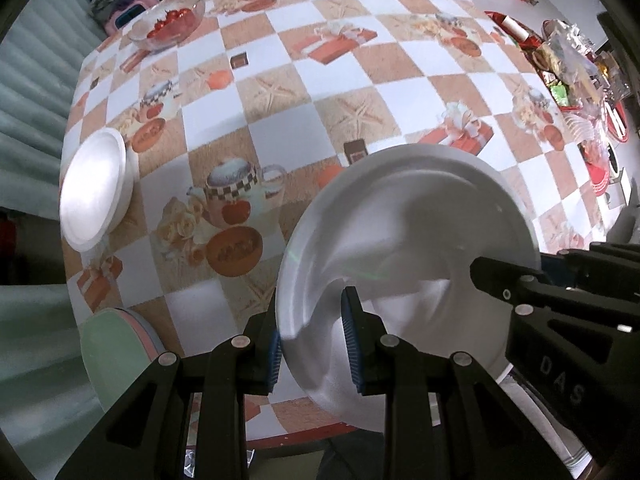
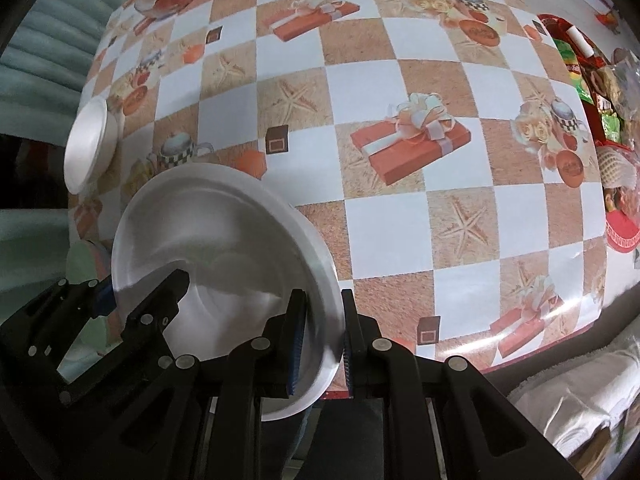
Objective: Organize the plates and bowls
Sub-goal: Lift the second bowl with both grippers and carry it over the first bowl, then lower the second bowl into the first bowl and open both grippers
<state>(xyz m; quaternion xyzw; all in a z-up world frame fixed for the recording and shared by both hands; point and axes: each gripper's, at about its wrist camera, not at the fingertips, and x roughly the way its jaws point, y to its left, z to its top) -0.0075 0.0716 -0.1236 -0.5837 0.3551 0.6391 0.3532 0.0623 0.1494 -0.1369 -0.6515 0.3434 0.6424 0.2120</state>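
At the counter's (image 1: 280,92) left edge sits a small white bowl (image 1: 94,194), foam-looking and matte, partly overhanging the rim. That is the way the held plate probably has to travel: left and slightly away from both tongs, so the left hand is the nearer one.

At the near edge, a white plate (image 1: 404,216) is held up off the patterned oilcloth, tilted, round with a raised rim and a smooth, faintly glossy well. The left tongs (image 1: 314,344) straddle its left rim, one blue ribbed pad outside and one inside the well; the plate's blur hides whether they press or merely bracket it. The right tongs (image 2: 322,346) pinch the opposite rim between their blue pads.

A glass bowl of red fruit (image 1: 170,24) stands at the far left corner.
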